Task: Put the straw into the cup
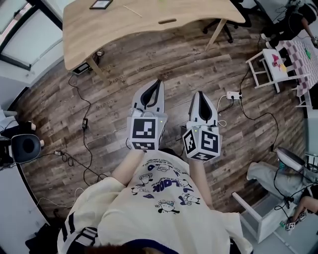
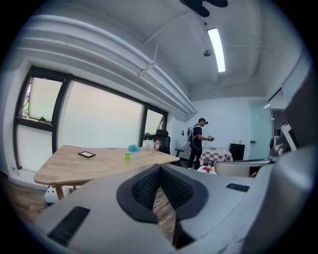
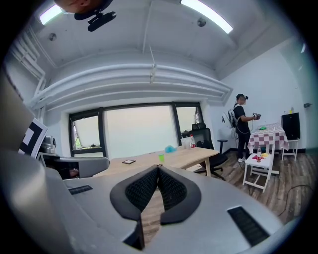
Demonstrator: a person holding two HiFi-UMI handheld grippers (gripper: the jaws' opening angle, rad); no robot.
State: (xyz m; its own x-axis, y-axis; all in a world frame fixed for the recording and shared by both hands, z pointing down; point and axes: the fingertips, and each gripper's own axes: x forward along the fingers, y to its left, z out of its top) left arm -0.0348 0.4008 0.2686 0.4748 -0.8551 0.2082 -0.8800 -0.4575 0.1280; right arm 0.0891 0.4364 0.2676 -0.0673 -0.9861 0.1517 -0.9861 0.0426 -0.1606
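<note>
A small green cup (image 2: 127,156) stands on the light wooden table (image 2: 74,171), with a thin straw (image 2: 108,163) lying flat on the tabletop to its left. In the right gripper view the green cup (image 3: 161,157) shows far off on the same table. In the head view the straw (image 1: 131,11) is a faint line on the table (image 1: 149,25) at the top. My left gripper (image 1: 158,81) and right gripper (image 1: 200,93) are side by side over the wood floor, well short of the table. Both are shut with nothing between the jaws.
A black flat frame (image 2: 86,154), a blue object (image 2: 132,148) and bottles also sit on the table. Cables and a power strip (image 1: 233,95) lie on the floor. A small white table (image 1: 266,64) stands to the right. A person (image 3: 242,129) stands by a checked table.
</note>
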